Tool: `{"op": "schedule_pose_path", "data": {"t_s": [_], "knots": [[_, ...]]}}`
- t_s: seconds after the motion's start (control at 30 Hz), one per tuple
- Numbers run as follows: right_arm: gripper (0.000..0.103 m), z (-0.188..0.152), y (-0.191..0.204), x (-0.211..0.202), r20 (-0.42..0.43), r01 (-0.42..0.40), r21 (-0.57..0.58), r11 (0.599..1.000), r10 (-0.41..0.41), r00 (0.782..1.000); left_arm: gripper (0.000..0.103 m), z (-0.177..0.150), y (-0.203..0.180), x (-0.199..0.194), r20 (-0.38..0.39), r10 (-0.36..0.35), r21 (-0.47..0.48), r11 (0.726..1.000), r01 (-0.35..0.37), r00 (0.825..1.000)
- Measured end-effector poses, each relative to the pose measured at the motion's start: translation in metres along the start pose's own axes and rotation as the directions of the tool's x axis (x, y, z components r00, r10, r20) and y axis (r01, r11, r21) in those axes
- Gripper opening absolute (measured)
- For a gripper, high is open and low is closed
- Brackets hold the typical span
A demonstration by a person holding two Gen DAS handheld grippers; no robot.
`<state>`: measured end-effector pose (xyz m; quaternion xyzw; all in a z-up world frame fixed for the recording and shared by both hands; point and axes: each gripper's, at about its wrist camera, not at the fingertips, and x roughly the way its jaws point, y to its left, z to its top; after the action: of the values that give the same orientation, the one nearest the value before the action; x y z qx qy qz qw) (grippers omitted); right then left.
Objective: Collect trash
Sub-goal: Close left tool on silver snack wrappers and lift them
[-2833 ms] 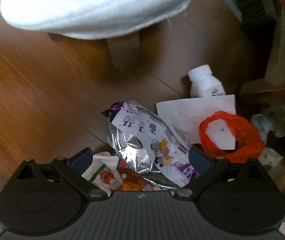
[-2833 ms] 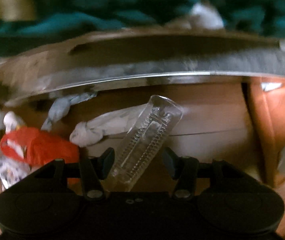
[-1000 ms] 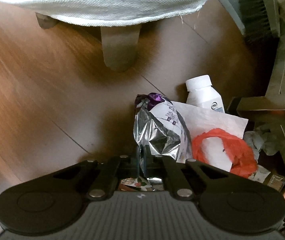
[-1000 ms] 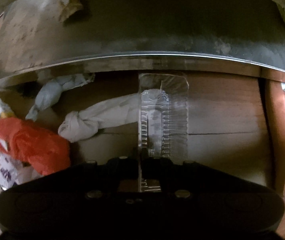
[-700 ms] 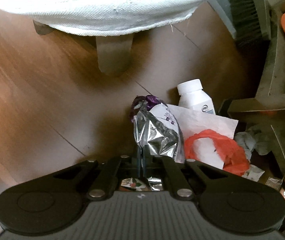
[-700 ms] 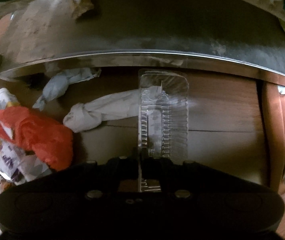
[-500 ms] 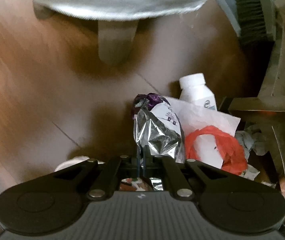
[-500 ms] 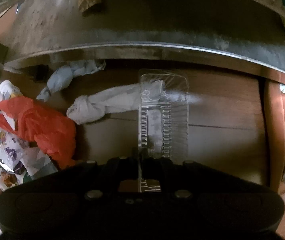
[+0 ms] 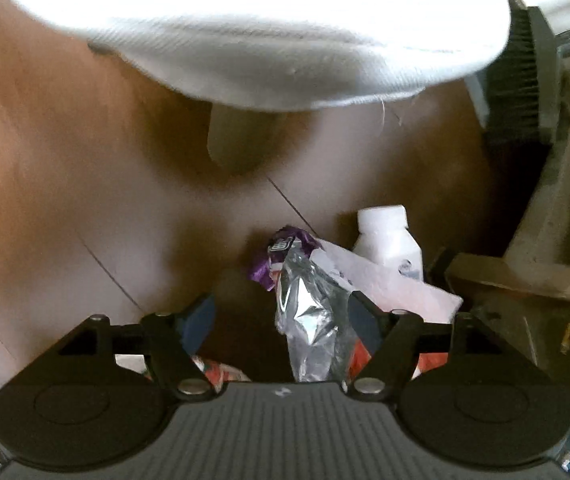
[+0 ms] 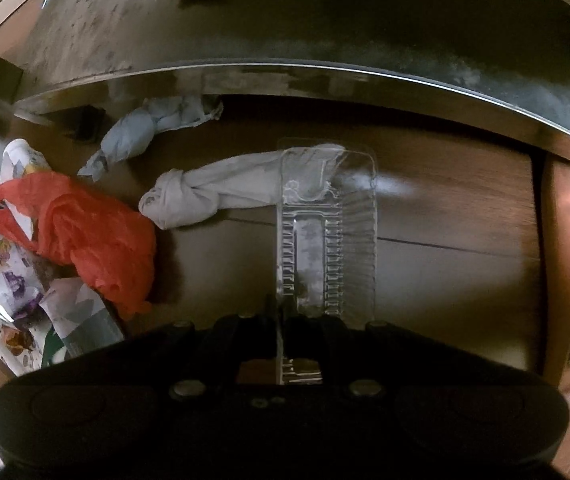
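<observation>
Left tool [image 9: 281, 320] spread beside foil wrapper [image 9: 311, 320]

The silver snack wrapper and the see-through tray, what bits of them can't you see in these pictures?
- Silver snack wrapper, left wrist view: its lower end is hidden behind the left gripper body; motion blur smears its print.
- Clear plastic tray, right wrist view: its near end disappears between the shut jaws of the right gripper; any contents cannot be made out.
- White bottle, left wrist view: white paper covers its base; label too small.

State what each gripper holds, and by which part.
Left gripper: open, gripping nothing, foil wrapper loose between its fingers. Right gripper: shut on the clear plastic tray, near end.
</observation>
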<state>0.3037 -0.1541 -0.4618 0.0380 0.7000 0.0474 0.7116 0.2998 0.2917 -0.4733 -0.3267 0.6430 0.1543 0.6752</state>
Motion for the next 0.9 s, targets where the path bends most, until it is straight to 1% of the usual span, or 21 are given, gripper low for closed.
{"op": "schedule_pose_path", "data": {"t_s": [0.07,0.17,0.23,0.33,0.37,0.4,0.5,0.57,0.67,0.8,0.9], "knots": [[0.003,0.001,-0.001,0.002,-0.002,-0.001,0.001,1.0,0.001,1.0,0.073,0.006,-0.003,0.005,-0.002,-0.022,-0.01,1.0,0.022,1.0],[0.003,0.001,-0.001,0.003,-0.005,0.001,-0.007,1.0,-0.001,1.0,0.073,0.007,-0.003,0.014,-0.034,-0.053,-0.038,0.998,0.052,0.998],[0.003,0.001,0.0,0.006,-0.01,0.006,-0.012,1.0,-0.007,1.0,0.073,0.006,-0.005,0.019,-0.049,-0.043,-0.033,0.999,0.042,0.998],[0.003,0.0,0.0,0.009,-0.016,0.008,-0.01,1.0,-0.008,1.0,0.07,0.0,-0.015,0.028,-0.053,0.012,0.036,0.999,-0.01,0.999],[0.003,0.0,0.001,0.01,-0.015,0.008,-0.013,1.0,-0.008,1.0,0.058,-0.002,-0.017,0.03,-0.058,0.017,0.05,0.999,-0.014,0.998],[0.003,0.0,0.001,0.01,-0.015,0.007,-0.016,1.0,-0.008,1.0,0.039,-0.003,-0.017,0.033,-0.071,0.01,0.055,0.998,-0.006,0.997],[0.003,-0.001,0.0,0.011,-0.016,0.009,-0.023,1.0,-0.009,1.0,0.018,-0.009,-0.018,0.037,-0.086,-0.024,0.044,0.999,0.028,0.996],[0.003,-0.001,0.0,0.011,-0.017,0.009,-0.021,1.0,-0.009,1.0,0.007,-0.012,-0.019,0.036,-0.079,-0.031,0.05,0.998,0.036,0.996],[0.003,-0.001,-0.001,0.007,-0.01,0.011,-0.021,1.0,-0.011,1.0,0.003,-0.014,-0.016,0.03,-0.057,-0.066,0.018,0.998,0.067,0.996],[0.003,-0.004,0.001,-0.007,0.017,0.009,-0.028,1.0,-0.008,1.0,0.002,-0.016,-0.009,0.013,-0.034,-0.07,0.027,0.997,0.071,0.997],[0.003,-0.009,0.002,-0.026,0.041,0.002,-0.038,0.999,0.0,0.999,0.002,-0.02,-0.009,-0.01,-0.016,-0.079,0.049,0.996,0.08,0.997]]}}
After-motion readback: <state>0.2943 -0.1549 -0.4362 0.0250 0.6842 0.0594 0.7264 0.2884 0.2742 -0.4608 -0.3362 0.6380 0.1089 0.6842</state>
